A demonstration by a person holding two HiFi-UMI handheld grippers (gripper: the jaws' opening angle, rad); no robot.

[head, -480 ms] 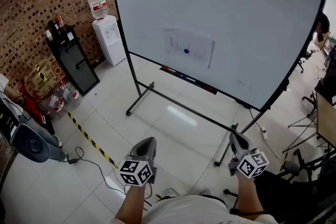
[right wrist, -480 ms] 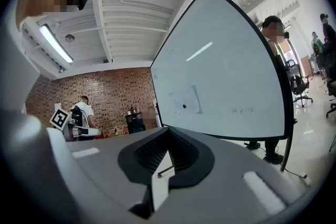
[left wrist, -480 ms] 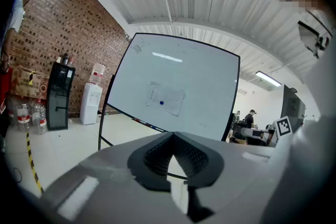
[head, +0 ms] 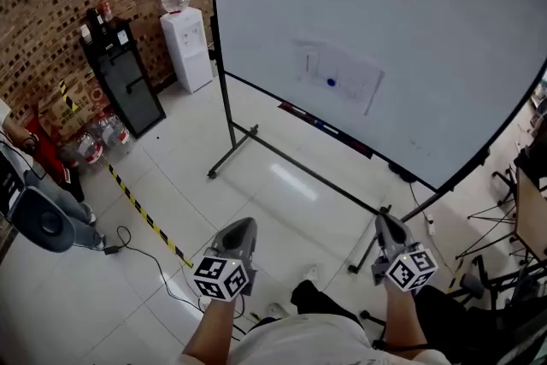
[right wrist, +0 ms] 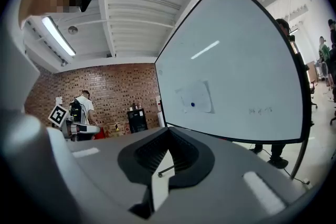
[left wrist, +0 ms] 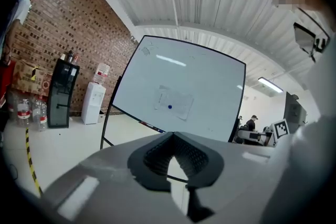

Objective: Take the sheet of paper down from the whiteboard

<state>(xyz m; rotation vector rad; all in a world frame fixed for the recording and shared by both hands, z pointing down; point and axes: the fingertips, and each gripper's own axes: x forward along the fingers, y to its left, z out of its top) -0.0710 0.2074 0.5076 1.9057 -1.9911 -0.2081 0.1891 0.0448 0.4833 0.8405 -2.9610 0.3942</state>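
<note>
A white sheet of paper (head: pixel 339 77) hangs on the big rolling whiteboard (head: pixel 427 21), held by a small blue magnet (head: pixel 331 82). The sheet also shows in the left gripper view (left wrist: pixel 173 102) and in the right gripper view (right wrist: pixel 195 97), far off in both. My left gripper (head: pixel 242 228) is low in the head view, shut and empty, well short of the board. My right gripper (head: pixel 384 226) is beside it to the right, also shut and empty, near the board's right leg.
A water dispenser (head: pixel 188 38) and a black cabinet (head: pixel 124 77) stand by the brick wall at left. Yellow-black tape (head: pixel 141 214) and a cable cross the white floor. The whiteboard's stand feet (head: pixel 222 168) reach out over the floor. Chairs and stands crowd the right edge (head: pixel 513 252).
The head view has shifted: the whiteboard and paper now sit further right and slightly lower in the picture. Both grippers keep their places at the bottom of the view.
</note>
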